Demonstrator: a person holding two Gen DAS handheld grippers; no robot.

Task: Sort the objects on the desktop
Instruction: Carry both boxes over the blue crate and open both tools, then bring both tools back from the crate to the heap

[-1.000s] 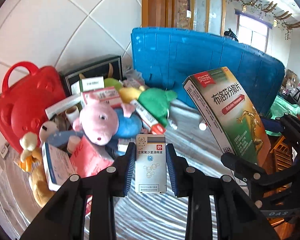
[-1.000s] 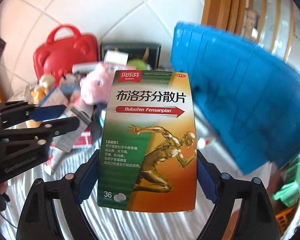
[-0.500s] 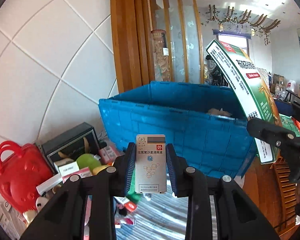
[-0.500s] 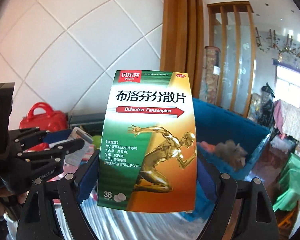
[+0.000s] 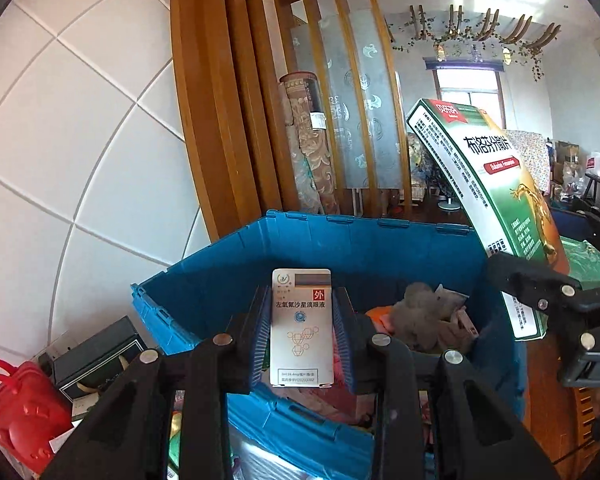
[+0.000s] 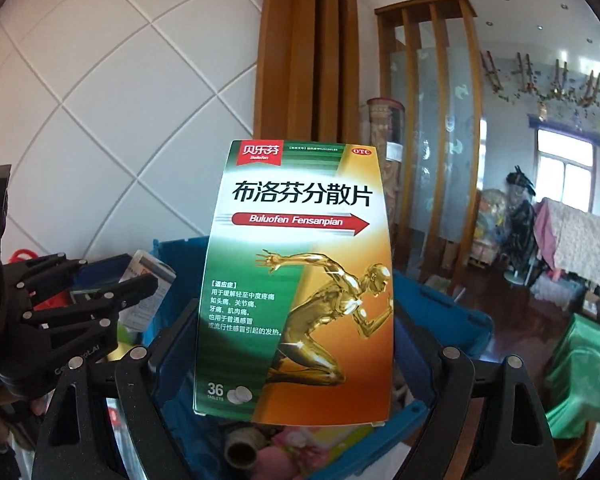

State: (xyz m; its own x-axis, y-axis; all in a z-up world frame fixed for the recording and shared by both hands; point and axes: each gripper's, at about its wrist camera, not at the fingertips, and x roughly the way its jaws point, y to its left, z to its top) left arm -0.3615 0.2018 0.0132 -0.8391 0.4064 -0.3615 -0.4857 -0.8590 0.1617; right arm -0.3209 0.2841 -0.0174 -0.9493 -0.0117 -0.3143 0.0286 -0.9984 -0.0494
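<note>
My left gripper point(image 5: 301, 334) is shut on a small white eye-drop box point(image 5: 301, 320) and holds it upright over the near rim of the blue crate point(image 5: 300, 248). My right gripper point(image 6: 294, 356) is shut on a large green and orange ibuprofen box point(image 6: 300, 280), upright above the crate point(image 6: 440, 316). That box also shows at the right of the left wrist view point(image 5: 496, 200). The left gripper and its white box point(image 6: 148, 284) show at the left of the right wrist view. The crate holds a grey plush toy point(image 5: 420, 312) and other items.
A red bear-shaped case point(image 5: 16, 412) and a dark box point(image 5: 100, 352) lie left of the crate by the white tiled wall. A wooden pillar and screen stand behind the crate. A green cloth point(image 6: 584, 376) lies at the right.
Both grippers have risen from the table pile and moved forward over the blue crate, each still holding its box. The crate's inside has come into view.
</note>
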